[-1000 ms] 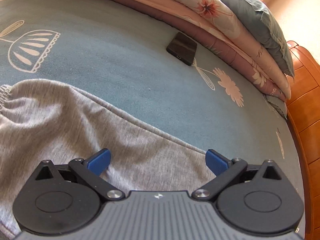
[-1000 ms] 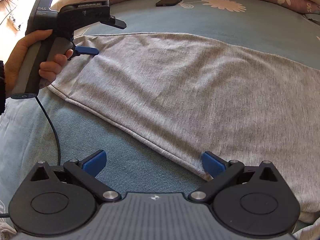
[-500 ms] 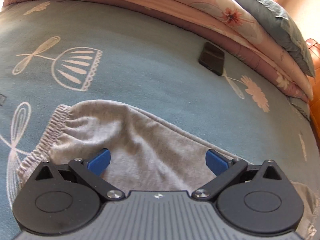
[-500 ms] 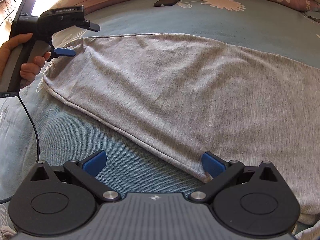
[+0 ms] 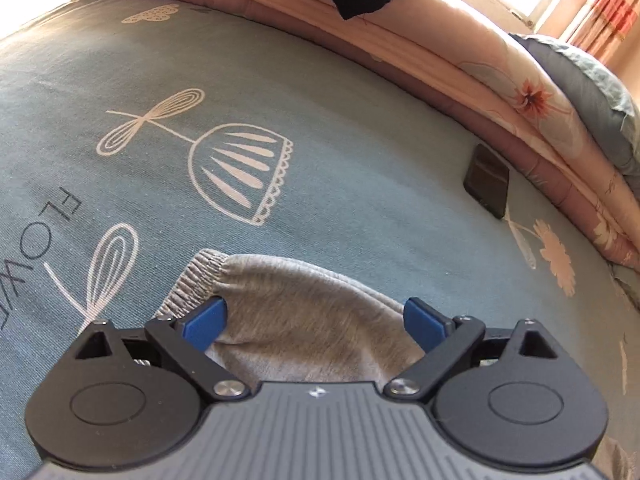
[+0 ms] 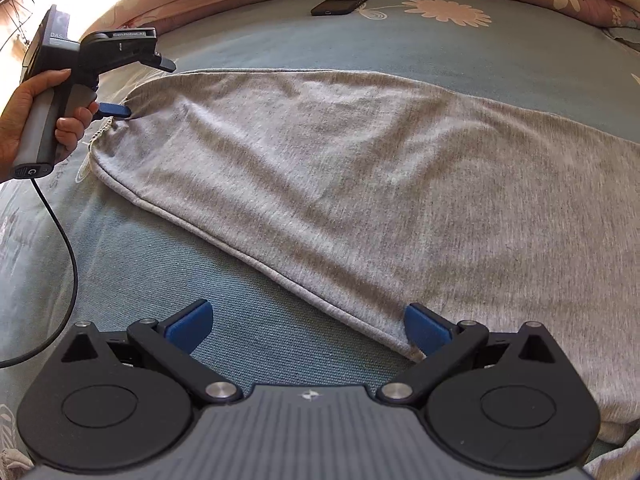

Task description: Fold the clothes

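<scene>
A grey garment (image 6: 360, 184) lies spread flat on a blue bedsheet (image 6: 460, 48), running from its gathered elastic cuff (image 5: 192, 284) at one end across to the wider part near the right gripper (image 6: 304, 326).

The left gripper (image 5: 316, 320) sits at the cuff end with its blue fingers (image 5: 204, 322) wide apart, the grey cloth bulging between them but not pinched. In the right wrist view a hand (image 6: 24, 120) holds this gripper by its handle, one blue finger touching the cuff edge.

The right gripper is also spread open; its right finger (image 6: 424, 326) touches the hem of the garment, while the other rests over bare sheet.

A dark phone (image 6: 344, 0) lies on the sheet well beyond the garment, near the folded pink quilt (image 5: 480, 76). A black cable (image 6: 68, 248) trails from the left gripper's handle.
</scene>
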Motion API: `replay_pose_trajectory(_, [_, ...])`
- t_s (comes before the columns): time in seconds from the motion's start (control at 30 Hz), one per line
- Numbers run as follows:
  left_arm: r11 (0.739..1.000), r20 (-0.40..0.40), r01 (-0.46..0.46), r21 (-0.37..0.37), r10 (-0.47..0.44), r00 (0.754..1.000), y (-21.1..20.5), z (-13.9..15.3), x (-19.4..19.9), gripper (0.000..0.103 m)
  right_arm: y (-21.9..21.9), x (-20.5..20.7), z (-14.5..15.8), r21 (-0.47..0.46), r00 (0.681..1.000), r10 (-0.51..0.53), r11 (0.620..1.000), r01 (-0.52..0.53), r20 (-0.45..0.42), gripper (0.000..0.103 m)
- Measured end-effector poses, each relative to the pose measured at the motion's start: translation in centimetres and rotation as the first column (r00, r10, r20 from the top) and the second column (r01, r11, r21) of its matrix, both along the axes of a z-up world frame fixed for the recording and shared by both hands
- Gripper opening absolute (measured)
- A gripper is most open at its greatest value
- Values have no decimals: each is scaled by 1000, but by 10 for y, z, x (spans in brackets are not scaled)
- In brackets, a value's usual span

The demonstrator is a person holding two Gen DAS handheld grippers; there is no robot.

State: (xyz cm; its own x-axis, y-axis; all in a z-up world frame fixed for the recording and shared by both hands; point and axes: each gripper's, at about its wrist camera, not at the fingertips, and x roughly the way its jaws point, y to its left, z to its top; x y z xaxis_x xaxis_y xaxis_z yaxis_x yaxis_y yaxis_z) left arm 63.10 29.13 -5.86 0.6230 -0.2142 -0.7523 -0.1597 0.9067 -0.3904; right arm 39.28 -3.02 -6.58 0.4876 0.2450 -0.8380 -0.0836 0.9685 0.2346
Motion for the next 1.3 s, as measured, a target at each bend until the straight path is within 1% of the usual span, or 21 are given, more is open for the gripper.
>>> replay_pose_trajectory(0.03, [1000, 21, 13, -7, -13, 1000, -1, 6, -7, 97, -1, -2, 2, 3, 1000, 2, 1000, -2, 7, 103])
replay_pose_trajectory(0.07, [999, 23, 37, -8, -37, 999, -4, 10, -14, 98, -1, -3, 4, 4, 1000, 3, 1000, -3, 12, 103])
replay_pose_trajectory(0.17, [990, -46, 138, -10, -138, 989, -19, 5, -28, 98, -1, -5, 9, 4, 1000, -3, 1000, 3, 20, 103])
replay_pose_trajectory(0.27, [978, -139, 202, 59, -192, 971, -31, -12, -38, 98, 0, -9, 16, 2, 999, -5, 1000, 5, 32, 103])
replay_pose_trajectory(0.33, [972, -191, 194, 131, -167, 967, -32, -21, -43, 97, 1, -13, 24, 1, 999, 10, 1000, -10, 48, 103])
replay_pose_trajectory(0.37, [973, -195, 177, 150, -146, 970, -31, -20, -47, 96, 0, -15, 27, -5, 998, 15, 1000, -15, 56, 103])
replay_pose_trajectory(0.4, [975, -180, 162, 150, -134, 974, -29, -15, -54, 96, 0, -19, 31, -14, 998, 19, 1000, -18, 64, 103])
replay_pose_trajectory(0.43, [977, -158, 159, 140, -137, 978, -30, -7, -61, 97, -1, -22, 33, -21, 997, 21, 1000, -19, 69, 103])
replay_pose_trajectory(0.47, [974, -134, 181, 136, -162, 978, -34, 1, -70, 97, -3, -25, 35, -27, 997, 20, 999, -18, 71, 103])
replay_pose_trajectory(0.57, [942, -102, 281, 182, -266, 958, -58, 23, -97, 97, -10, -38, 43, -47, 998, 7, 999, -4, 69, 103])
replay_pose_trajectory(0.67, [884, -115, 399, 245, -382, 917, -89, 33, -130, 98, -22, -47, 48, -98, 998, -11, 995, 18, 66, 103])
replay_pose_trajectory(0.73, [853, -119, 445, 274, -429, 895, -108, 36, -153, 98, -35, -51, 51, -149, 997, -33, 988, 43, 69, 103])
replay_pose_trajectory(0.8, [838, -120, 469, 278, -454, 883, -122, 37, -175, 98, -52, -54, 49, -203, 996, -67, 976, 77, 58, 103])
replay_pose_trajectory(0.9, [831, -125, 491, 260, -476, 871, -141, 37, -204, 98, -79, -54, 36, -250, 990, -136, 958, 143, 46, 103])
replay_pose_trajectory(0.97, [827, -121, 491, 274, -477, 870, -152, 37, -221, 98, -93, -53, 17, -256, 983, -184, 949, 183, 23, 103])
replay_pose_trajectory(1.03, [821, -122, 485, 301, -472, 873, -163, 37, -234, 98, -98, -50, -2, -238, 980, -197, 954, 184, -29, 103])
replay_pose_trajectory(1.07, [820, -123, 478, 316, -464, 877, -167, 38, -240, 98, -97, -51, -8, -200, 982, -180, 965, 167, -50, 103])
replay_pose_trajectory(1.13, [818, -122, 460, 344, -447, 886, -176, 43, -248, 98, -91, -56, -10, -88, 992, -115, 990, 111, -53, 103])
replay_pose_trajectory(1.2, [823, -114, 424, 378, -413, 904, -184, 51, -256, 98, -82, -61, -3, 3, 999, -9, 1000, 9, -32, 103])
replay_pose_trajectory(1.23, [828, -112, 409, 384, -398, 911, -189, 56, -258, 98, -80, -65, 3, 20, 999, 27, 999, -27, -18, 103])
replay_pose_trajectory(1.3, [837, -106, 381, 393, -371, 923, -202, 65, -262, 98, -87, -73, 15, 8, 998, 61, 998, -61, 23, 103])
